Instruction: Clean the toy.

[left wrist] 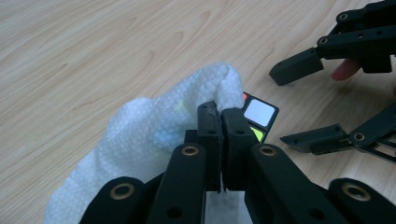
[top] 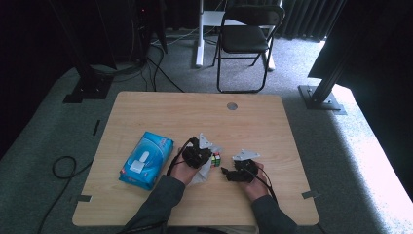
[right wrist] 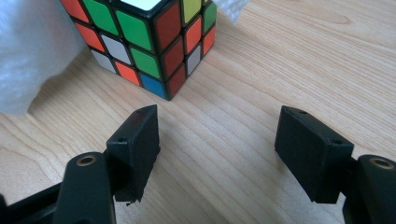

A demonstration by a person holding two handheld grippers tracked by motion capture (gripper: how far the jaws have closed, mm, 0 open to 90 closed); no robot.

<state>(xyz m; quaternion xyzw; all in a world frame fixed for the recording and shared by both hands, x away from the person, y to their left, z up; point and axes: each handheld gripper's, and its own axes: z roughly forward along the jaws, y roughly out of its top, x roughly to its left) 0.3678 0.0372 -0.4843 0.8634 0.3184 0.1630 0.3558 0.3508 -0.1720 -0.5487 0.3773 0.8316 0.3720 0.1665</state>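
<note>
Tissue point(left wrist: 140, 140), white and crumpled, is pinched in my left jaws point(left wrist: 220, 112): the two black pads stand pressed together with a fold of the paper caught between them. In the left gripper view the tissue bulges up and to the left of the pads and drapes over the near side of the puzzle cube point(left wrist: 259, 115), of which I see a white sticker, a yellow-green one below it and a sliver of red at the corner. The cube sits on the wooden worktop point(left wrist: 93, 56), just beyond my left jaws and touching the tissue.

From above, my left jaws point(top: 210, 152) lie near the middle of the worktop point(top: 160, 109), with the tissue point(top: 200, 174) spilling beneath my left hand and the cube point(top: 215, 159) just to its right. My right jaws point(top: 225, 171) rest close by, pointing toward the cube from its right.

My right jaws point(right wrist: 217, 140) stand wide apart with nothing between them, bare wood showing in the gap. In the right gripper view the cube point(right wrist: 144, 42) is just ahead of them and slightly left, apart from both pads, its green, orange, red, white and blue stickers plain to see. The tissue point(right wrist: 32, 56) lies against the cube's left side.

A blue packet of wipes point(top: 146, 160) lies on the worktop well to the left of my left hand.
</note>
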